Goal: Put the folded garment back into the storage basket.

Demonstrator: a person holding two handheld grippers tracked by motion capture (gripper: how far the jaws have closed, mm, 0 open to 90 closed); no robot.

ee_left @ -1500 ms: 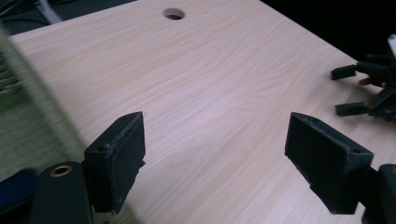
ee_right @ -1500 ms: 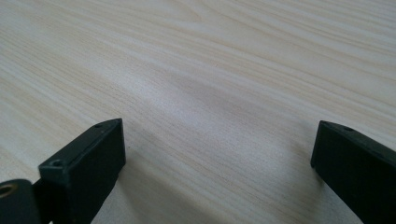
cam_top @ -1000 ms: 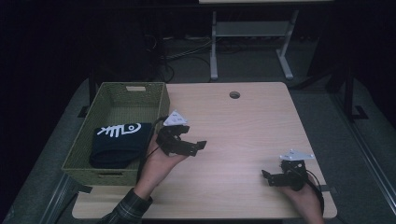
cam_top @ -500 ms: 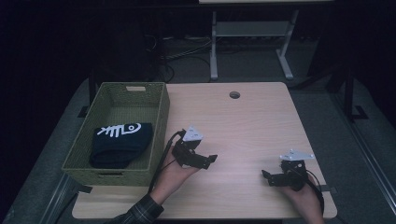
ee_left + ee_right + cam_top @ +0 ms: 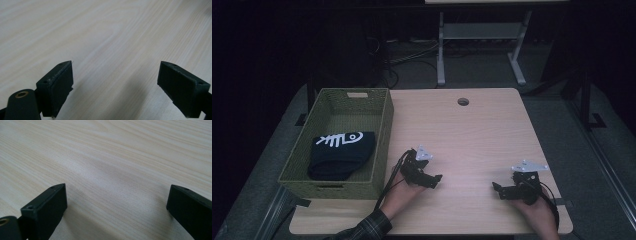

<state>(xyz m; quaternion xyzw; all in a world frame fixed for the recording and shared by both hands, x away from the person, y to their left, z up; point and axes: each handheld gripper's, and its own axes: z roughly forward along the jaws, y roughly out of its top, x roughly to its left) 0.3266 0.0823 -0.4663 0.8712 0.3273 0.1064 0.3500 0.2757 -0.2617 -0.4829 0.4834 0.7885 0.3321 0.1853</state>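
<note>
A light wooden table carries a green woven basket at its left side. Inside the basket lies a folded black garment with a white fish-bone print. My left gripper rests low over the table's front, just right of the basket, open with nothing between its jaws. My right gripper sits near the front right corner, also open and empty. Both gripper views look down on bare wood grain.
A round cable hole is in the table near its far edge. Behind the table stands a grey metal frame on a dark floor with cables. The table's front edge lies close under both hands.
My left gripper has drawn back from beside the basket toward the front edge and to the right. The right gripper has stayed where it was.
</note>
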